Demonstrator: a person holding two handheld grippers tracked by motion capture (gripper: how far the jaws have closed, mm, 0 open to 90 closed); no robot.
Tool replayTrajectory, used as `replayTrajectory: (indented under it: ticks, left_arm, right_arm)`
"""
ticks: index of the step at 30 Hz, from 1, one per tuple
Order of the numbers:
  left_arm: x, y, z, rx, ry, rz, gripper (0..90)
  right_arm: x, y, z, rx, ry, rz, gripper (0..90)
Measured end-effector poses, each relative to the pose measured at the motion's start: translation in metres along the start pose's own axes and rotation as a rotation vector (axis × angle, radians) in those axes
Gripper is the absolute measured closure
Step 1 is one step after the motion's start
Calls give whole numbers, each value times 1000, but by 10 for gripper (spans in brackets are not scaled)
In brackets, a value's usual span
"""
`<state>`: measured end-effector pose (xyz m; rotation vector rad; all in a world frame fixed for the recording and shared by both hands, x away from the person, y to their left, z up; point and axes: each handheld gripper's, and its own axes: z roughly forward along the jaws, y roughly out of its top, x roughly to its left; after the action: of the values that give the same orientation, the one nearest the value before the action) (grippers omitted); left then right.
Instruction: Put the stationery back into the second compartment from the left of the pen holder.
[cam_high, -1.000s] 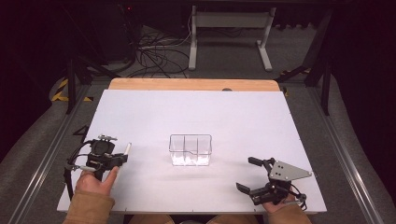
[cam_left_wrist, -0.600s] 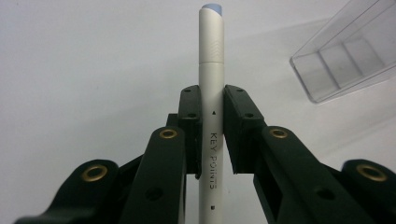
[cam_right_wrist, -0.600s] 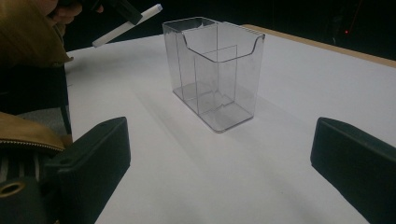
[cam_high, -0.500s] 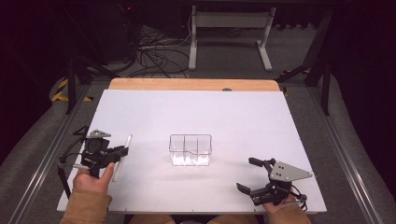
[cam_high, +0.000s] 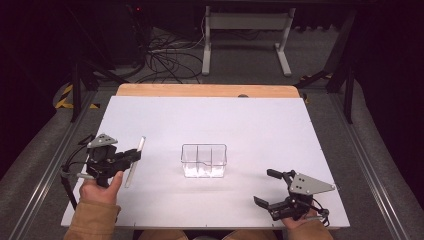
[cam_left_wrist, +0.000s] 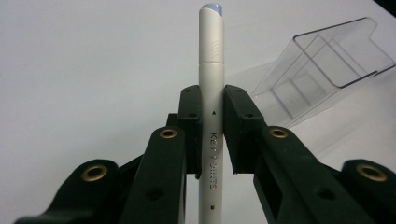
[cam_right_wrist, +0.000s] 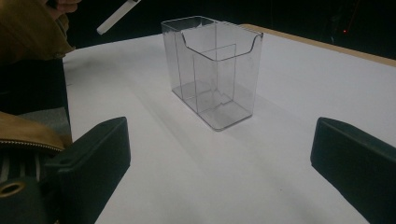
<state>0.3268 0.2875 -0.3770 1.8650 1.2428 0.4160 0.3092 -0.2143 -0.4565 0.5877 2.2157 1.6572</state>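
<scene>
Item: white marker pen, lettered "KEY POINTS" along its barrel, clamped crosswise between the pads of the left gripper, jaws nearly closed on the barrel; seen from above at the table's left side, well left of the holder, its length running roughly front to back. Item: clear plastic pen holder, three compartments divided by transparent walls, standing upright near the middle of the white tabletop, nothing between it and either gripper. Item: right gripper, at the near right of the table, jaws spread wide, nothing between them, pointing toward the holder. Surroundings: wooden edge strip at the far side of the table; cables and a white stand frame on the dark floor beyond. Left gripper view: pen lettering, pale blue cap end and the holder's corner beside the pen. Right gripper view: the holder's cut-away front rim and inner dividers, a tan sleeve and the pen's end above it.
</scene>
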Motion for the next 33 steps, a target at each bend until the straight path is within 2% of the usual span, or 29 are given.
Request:
replayTrajectory:
  ticks: [5, 9, 13, 16, 19, 29, 33]
  left_arm:
    - [-7, 7, -2, -33, -8, 33, 786]
    - [-12, 14, -2, -61, -48, 48, 786]
    - [-18, 20, -1, -87, -67, 82, 785]
    - [-22, 25, -2, -103, -95, 87, 785]
    - [-26, 31, -1, -114, -127, 93, 785]
    - [-45, 51, 3, -143, -180, 154, 785]
    - [-53, 57, 8, -150, -204, 158, 785]
  right_arm:
    - [0, 0, 1, 2, 1, -2, 51]
    - [0, 0, 1, 3, 1, -3, 51]
    - [0, 0, 1, 2, 2, -1, 51]
    - [0, 0, 1, 2, 2, -3, 51]
    - [0, 0, 1, 1, 4, -2, 51]
    - [0, 0, 1, 5, 4, -5, 51]
    - [0, 0, 1, 6, 5, -5, 51]
